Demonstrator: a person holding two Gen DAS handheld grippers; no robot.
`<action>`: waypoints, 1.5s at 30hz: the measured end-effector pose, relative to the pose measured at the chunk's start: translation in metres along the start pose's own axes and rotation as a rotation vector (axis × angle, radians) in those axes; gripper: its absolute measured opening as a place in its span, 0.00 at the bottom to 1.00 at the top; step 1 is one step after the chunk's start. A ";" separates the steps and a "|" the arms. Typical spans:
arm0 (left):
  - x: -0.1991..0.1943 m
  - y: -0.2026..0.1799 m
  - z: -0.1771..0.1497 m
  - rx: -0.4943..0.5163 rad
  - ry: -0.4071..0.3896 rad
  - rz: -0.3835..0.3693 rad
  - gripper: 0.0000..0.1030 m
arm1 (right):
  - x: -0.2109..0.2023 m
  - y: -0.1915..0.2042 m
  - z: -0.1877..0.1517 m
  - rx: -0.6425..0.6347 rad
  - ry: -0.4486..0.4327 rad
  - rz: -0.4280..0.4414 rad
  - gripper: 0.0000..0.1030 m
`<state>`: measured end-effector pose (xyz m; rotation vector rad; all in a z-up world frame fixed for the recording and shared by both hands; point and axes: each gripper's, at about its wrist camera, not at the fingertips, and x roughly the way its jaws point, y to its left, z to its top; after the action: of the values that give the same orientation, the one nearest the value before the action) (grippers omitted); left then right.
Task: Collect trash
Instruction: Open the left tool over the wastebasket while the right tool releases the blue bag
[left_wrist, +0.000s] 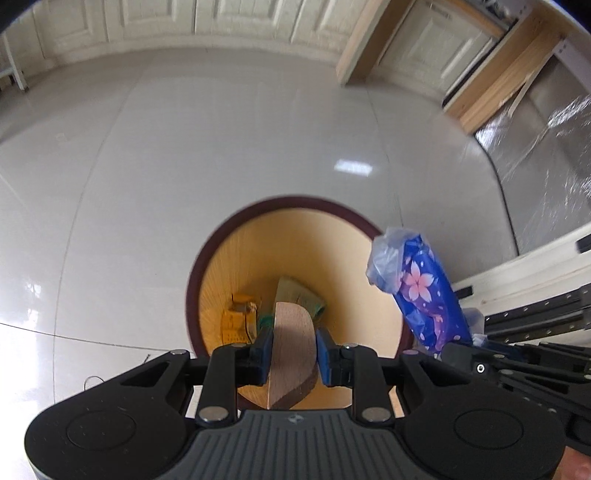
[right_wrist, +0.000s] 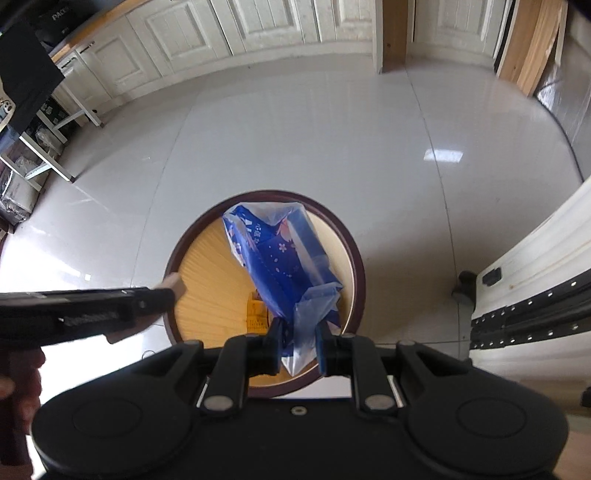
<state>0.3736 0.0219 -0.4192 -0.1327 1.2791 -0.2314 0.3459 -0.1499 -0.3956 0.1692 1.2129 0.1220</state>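
Jaws pinching on both sides: our left gripper (left_wrist: 291, 349) clamps a wooden half-round block (left_wrist: 291, 354), and our right gripper (right_wrist: 297, 345) clamps the clear plastic end of a blue flower-print wrapper (right_wrist: 284, 266).

Bin: a round waste bin (left_wrist: 194, 277) with a dark rim and tan ribbed inner wall stands on the glossy tiled floor (left_wrist: 184, 147), directly under both grippers. We hold block and wrapper above its mouth.

Contents: a yellow packet (left_wrist: 238, 321) and a green-and-tan packet (left_wrist: 299, 295) lie at the bottom.

Surroundings: cream panelled cabinets (right_wrist: 258, 26) along the far wall, a wooden door frame (right_wrist: 393, 33), a white case (right_wrist: 535, 258) near the bin on the right, and white-legged shelving (right_wrist: 40, 147) on the left.

View differences: the left wrist view shows the green-and-tan packet, and the wrapper off to the right of the bin mouth. The right wrist view hides that packet behind the wrapper, shows only part of the yellow one, and catches the left gripper from the side at the bin's left rim, the block's tip protruding.
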 end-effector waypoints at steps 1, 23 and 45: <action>0.006 0.000 0.002 0.003 0.015 0.005 0.26 | 0.004 -0.001 0.001 0.007 0.005 0.005 0.18; 0.034 0.020 -0.006 0.003 0.096 0.084 0.42 | 0.048 0.006 0.014 -0.037 0.040 0.069 0.48; 0.016 0.028 -0.012 -0.004 0.089 0.103 0.62 | 0.037 -0.004 -0.002 -0.083 0.062 0.000 0.84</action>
<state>0.3691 0.0451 -0.4437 -0.0599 1.3710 -0.1479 0.3568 -0.1466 -0.4314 0.0938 1.2669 0.1784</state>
